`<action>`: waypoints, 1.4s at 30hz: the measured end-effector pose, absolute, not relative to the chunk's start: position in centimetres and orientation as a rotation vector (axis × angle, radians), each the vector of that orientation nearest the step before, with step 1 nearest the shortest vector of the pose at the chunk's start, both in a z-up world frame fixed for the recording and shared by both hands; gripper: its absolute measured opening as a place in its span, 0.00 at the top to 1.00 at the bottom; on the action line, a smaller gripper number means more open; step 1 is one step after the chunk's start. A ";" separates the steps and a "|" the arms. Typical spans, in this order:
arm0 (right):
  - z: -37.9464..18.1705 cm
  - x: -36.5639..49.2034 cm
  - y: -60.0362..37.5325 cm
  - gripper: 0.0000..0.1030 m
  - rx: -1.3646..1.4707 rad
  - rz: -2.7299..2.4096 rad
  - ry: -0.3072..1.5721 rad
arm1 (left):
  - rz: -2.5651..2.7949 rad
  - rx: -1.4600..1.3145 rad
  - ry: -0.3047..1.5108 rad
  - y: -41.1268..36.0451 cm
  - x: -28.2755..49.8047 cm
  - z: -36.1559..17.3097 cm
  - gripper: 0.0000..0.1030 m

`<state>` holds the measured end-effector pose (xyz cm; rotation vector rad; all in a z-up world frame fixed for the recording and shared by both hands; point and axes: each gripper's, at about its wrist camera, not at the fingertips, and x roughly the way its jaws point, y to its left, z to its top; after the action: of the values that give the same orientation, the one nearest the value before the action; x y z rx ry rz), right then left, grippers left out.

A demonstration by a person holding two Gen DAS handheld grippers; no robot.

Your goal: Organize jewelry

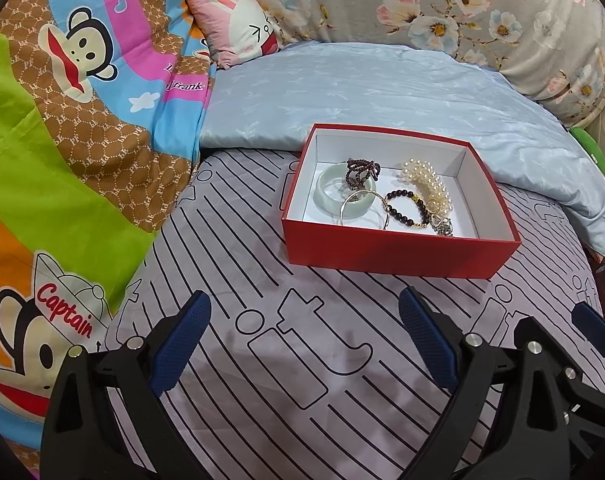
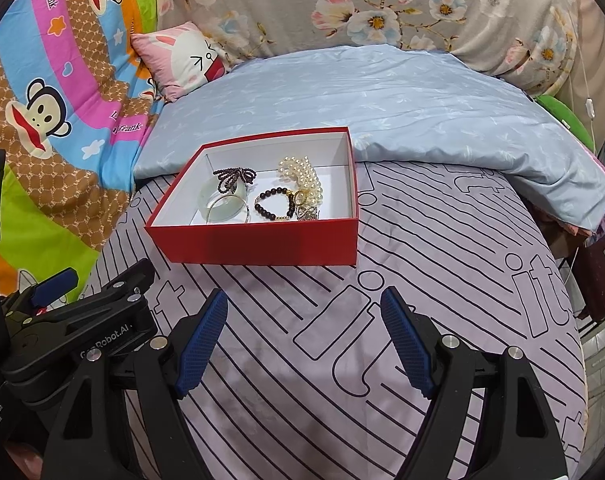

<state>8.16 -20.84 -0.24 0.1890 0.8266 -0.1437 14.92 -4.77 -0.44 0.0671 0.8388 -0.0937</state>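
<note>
The cartoon quilt reads "Captain" and "Paul frank".

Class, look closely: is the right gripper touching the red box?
Apart. The right wrist view shows the right gripper open, with striped bedsheet visible between its fingertips and the red box.

The box sits on the bed just ahead of both grippers. Bracelets lie inside it. A folded quilt lies behind it.
</note>
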 end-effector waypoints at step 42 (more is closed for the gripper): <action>-0.2 8.1 -20.4 0.25 0.187 -0.142 0.826 | -0.073 0.083 0.831 -4.5 15.0 -0.4 0.10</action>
<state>8.10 -20.44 -0.22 0.1865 0.8255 -0.1419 15.04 -4.50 -0.39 0.0831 0.8309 -0.0728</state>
